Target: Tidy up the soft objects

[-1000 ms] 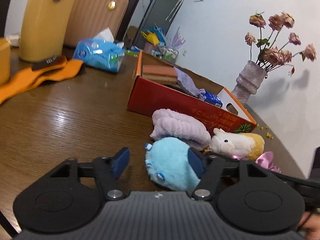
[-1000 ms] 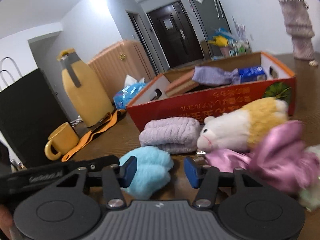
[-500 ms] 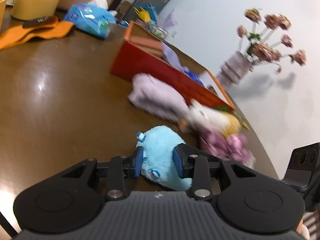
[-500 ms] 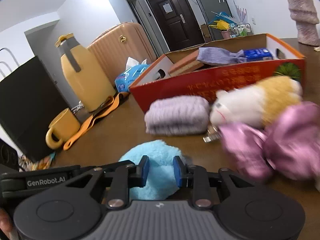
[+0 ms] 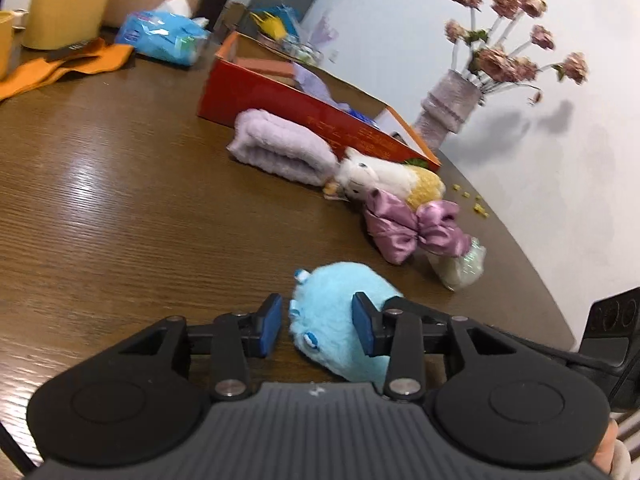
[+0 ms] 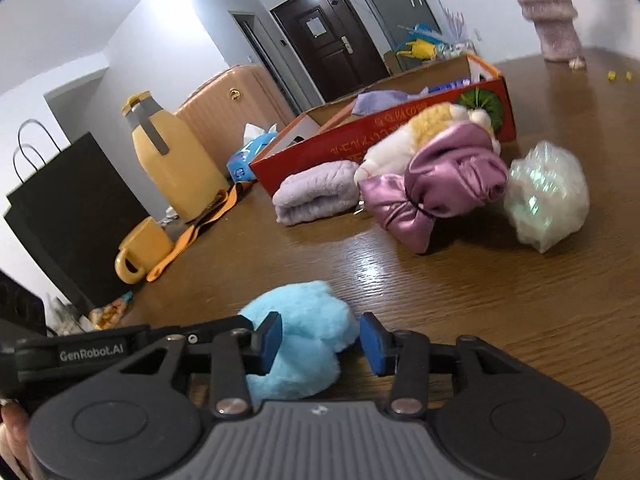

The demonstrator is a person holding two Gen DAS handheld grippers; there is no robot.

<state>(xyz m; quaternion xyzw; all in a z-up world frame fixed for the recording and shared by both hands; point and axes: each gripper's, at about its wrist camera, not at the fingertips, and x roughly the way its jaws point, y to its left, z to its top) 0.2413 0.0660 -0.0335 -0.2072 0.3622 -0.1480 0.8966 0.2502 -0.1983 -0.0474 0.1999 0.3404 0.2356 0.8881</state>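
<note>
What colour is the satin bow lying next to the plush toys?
Shiny mauve-pink satin bow; the right wrist view shows it best.

Both wrist views sit low, close — sharing the blue plush (image 5: 340, 320) from opposite sides.

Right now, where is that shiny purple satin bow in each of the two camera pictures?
Left wrist view: the purple satin bow lies right of centre on the table, just beyond the blue plush toy.
Right wrist view: the bow sits upper right of centre, beside the crinkly clear bag.
Shared landmark: the red cardboard box behind it.
</note>
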